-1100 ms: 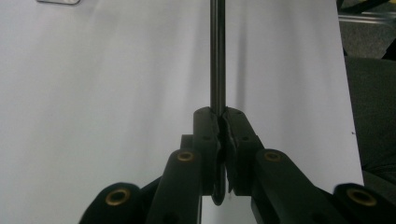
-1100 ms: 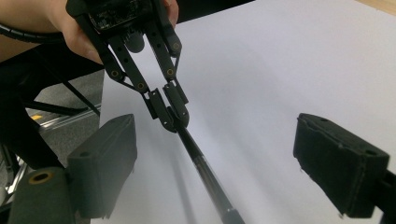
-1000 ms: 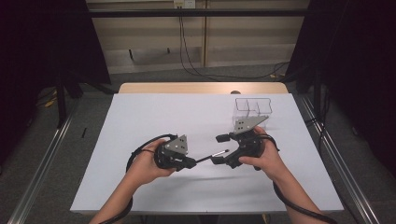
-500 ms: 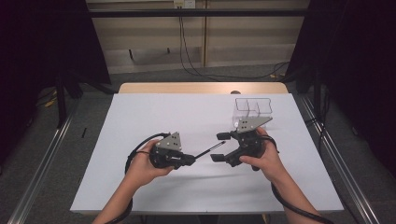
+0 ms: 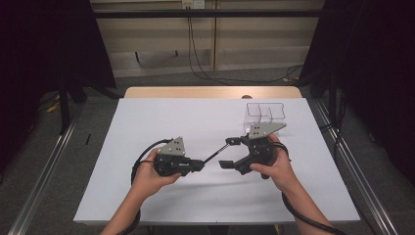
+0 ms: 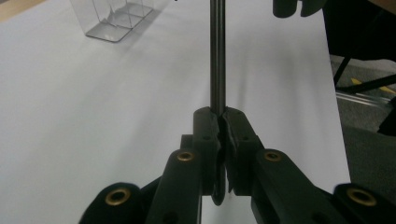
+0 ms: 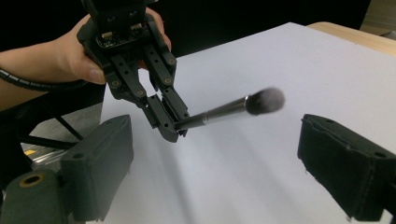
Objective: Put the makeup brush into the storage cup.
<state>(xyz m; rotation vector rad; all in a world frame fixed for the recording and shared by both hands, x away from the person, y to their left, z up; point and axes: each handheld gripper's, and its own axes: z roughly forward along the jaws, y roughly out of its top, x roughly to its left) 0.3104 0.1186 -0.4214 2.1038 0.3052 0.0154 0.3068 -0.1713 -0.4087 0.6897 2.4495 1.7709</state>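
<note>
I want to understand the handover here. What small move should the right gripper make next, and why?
Probably the right gripper should ease forward until the makeup brush lies between its pads, then shut. The left gripper is clamped on the brush handle and holds the bristle end toward the right gripper, whose jaws stand wide open with the brush not yet between them.

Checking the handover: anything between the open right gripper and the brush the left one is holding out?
Nothing visible. The left gripper is shut on the brush handle, and the bristle end points at the gap between the open right gripper jaws. Only bare white table lies beneath. The clear organizer sits behind the right gripper, off the path.
</note>
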